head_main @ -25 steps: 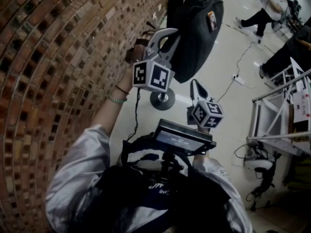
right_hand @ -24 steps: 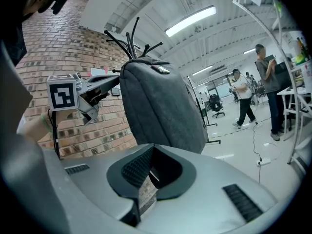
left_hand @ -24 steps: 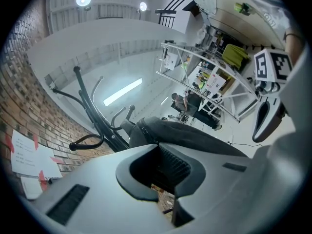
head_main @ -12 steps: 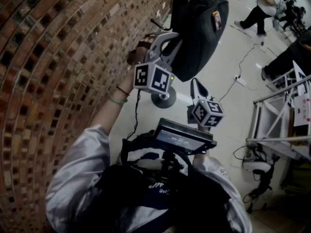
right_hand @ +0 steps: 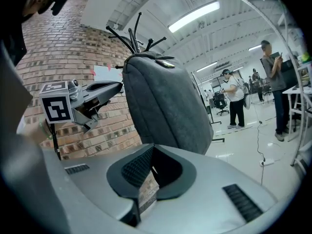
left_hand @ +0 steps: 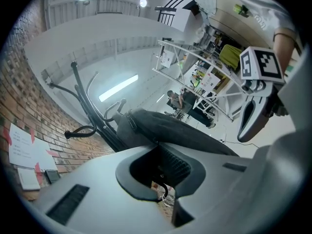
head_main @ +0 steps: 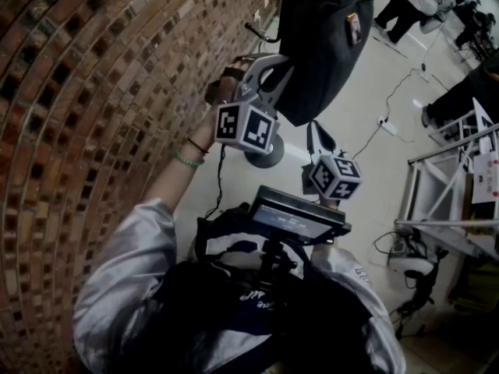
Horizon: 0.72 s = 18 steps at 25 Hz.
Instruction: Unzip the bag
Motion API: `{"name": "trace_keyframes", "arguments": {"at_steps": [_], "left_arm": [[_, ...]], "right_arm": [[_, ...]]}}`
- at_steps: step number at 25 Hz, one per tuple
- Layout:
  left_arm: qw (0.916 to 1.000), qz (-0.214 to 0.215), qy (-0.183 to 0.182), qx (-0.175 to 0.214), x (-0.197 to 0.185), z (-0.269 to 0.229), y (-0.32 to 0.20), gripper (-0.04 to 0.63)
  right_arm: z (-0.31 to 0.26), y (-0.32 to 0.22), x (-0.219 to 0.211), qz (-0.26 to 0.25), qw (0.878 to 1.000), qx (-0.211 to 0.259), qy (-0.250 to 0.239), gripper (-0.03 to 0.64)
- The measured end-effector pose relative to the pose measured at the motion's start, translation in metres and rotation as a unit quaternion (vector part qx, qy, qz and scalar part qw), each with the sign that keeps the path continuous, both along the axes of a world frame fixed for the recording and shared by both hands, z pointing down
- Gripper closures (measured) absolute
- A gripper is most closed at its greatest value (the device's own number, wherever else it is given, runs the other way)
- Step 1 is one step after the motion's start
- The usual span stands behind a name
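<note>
A dark grey bag (head_main: pixel 320 45) hangs on a coat stand beside the brick wall. My left gripper (head_main: pixel 274 62) reaches level against the bag's wall-side edge. Its jaws are shut, and in the left gripper view (left_hand: pixel 163 182) a thin black loop, apparently the zip pull (left_hand: pixel 162 195), pokes out between the pads, with the bag (left_hand: pixel 175 130) just beyond. My right gripper (head_main: pixel 314 128) points up just under the bag's bottom without touching it. Its jaws are shut with nothing in them (right_hand: pixel 148 172). The right gripper view shows the bag (right_hand: pixel 165 106) upright with the left gripper (right_hand: pixel 114 87) at its side.
The brick wall (head_main: pixel 93 92) runs close along the left. The stand's round base (head_main: pixel 261 156) sits on the floor under the bag. A metal frame (head_main: pixel 444 185) stands at right, cables (head_main: pixel 382 123) cross the floor, and people (head_main: pixel 405 10) are far back.
My left gripper has sunk a little along the bag's side, still shut. The right gripper has hardly moved.
</note>
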<state>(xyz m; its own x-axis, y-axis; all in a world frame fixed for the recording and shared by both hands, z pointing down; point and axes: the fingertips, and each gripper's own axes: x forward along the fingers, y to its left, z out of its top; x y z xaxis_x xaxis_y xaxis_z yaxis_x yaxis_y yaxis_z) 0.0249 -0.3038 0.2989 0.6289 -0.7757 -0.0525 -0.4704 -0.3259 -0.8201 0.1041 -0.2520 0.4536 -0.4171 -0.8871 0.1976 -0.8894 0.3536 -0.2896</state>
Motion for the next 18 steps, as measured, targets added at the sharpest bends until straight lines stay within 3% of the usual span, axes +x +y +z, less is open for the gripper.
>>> {"name": "trace_keyframes", "arguments": {"at_steps": [18], "left_arm": [[0.9997, 0.003, -0.014, -0.02, -0.003, 0.034, 0.01, 0.58]], "right_arm": [[0.001, -0.001, -0.007, -0.012, 1.0, -0.005, 0.002, 0.624]]}}
